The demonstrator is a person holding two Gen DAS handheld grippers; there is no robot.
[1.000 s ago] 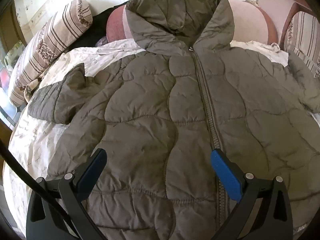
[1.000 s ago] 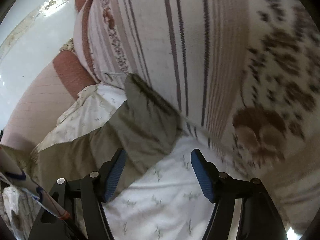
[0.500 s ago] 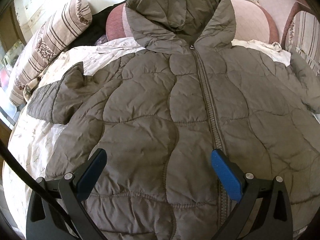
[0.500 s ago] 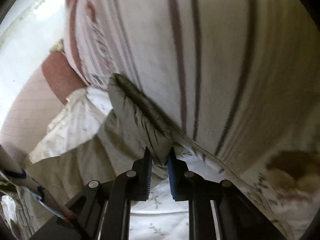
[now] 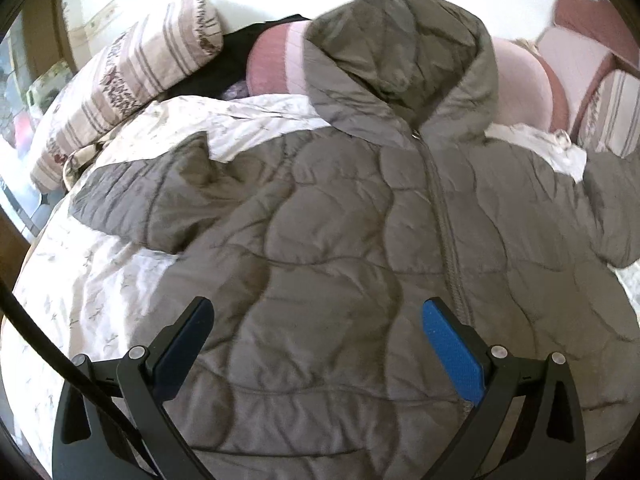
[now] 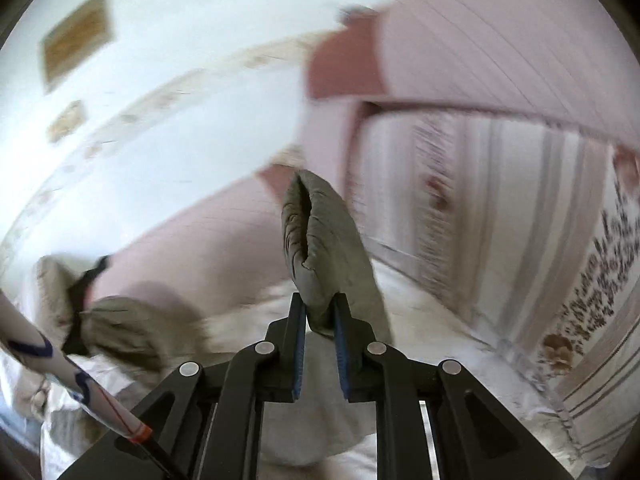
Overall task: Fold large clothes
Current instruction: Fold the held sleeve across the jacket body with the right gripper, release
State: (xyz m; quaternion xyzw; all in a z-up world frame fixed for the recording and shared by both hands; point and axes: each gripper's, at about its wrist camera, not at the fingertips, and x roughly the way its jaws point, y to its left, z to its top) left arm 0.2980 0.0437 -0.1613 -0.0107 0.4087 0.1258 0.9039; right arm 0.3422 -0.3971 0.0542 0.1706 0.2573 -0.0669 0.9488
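A grey-brown quilted hooded jacket (image 5: 340, 248) lies face up and zipped on a white patterned bedsheet (image 5: 80, 300), hood toward the pillows. Its left sleeve (image 5: 152, 204) lies folded near the left edge. Its right sleeve (image 5: 612, 200) is raised at the right. My left gripper (image 5: 316, 344) is open and empty, hovering above the jacket's lower front. My right gripper (image 6: 320, 320) is shut on the jacket's sleeve cuff (image 6: 316, 248) and holds it up off the bed; the cuff's end sticks out past the fingers.
Striped patterned pillows (image 5: 132, 80) and pink cushions (image 5: 520, 80) line the head of the bed against a white wall. A striped pillow (image 6: 520, 220) and a pink cushion (image 6: 500, 40) are close to the right gripper. A dark garment (image 5: 224, 68) lies between pillows.
My right gripper closed on the sleeve cuff and lifted it off the bed, tilting upward. The jacket's right sleeve rose in the left wrist view. The left gripper drew back a little.
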